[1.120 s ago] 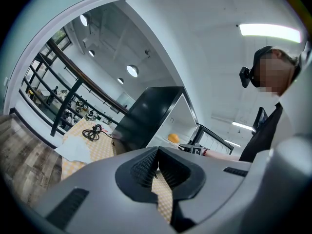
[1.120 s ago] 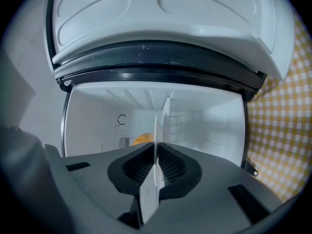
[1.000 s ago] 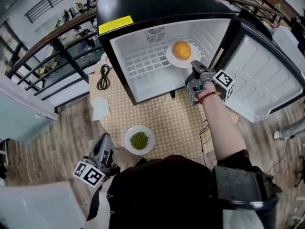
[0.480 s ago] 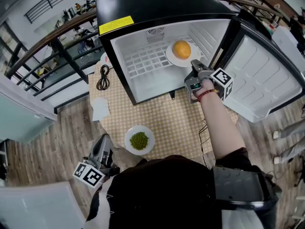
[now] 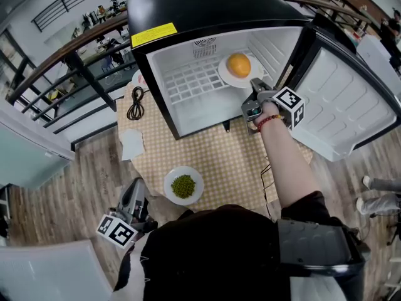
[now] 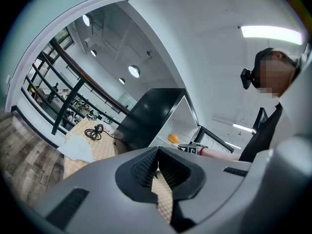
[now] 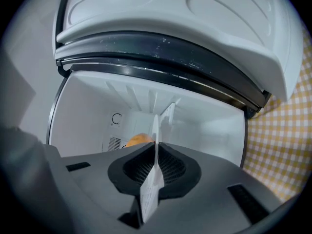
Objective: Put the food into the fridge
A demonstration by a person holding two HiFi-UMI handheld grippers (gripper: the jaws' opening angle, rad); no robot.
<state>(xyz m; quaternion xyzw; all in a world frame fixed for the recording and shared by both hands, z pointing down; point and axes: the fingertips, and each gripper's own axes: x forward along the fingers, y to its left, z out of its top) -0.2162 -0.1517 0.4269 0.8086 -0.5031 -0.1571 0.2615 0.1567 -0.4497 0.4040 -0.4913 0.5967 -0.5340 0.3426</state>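
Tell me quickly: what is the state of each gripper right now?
Left gripper: jaws closed, nothing between them.
Right gripper: jaws closed on the rim of the white plate.

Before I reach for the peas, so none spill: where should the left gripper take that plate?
Probably by the bare rim of the plate on its near-left side, facing the left gripper. It lies flat and shallow, the peas gathered mid-plate, so come in low and level, one jaw over the rim, one under.
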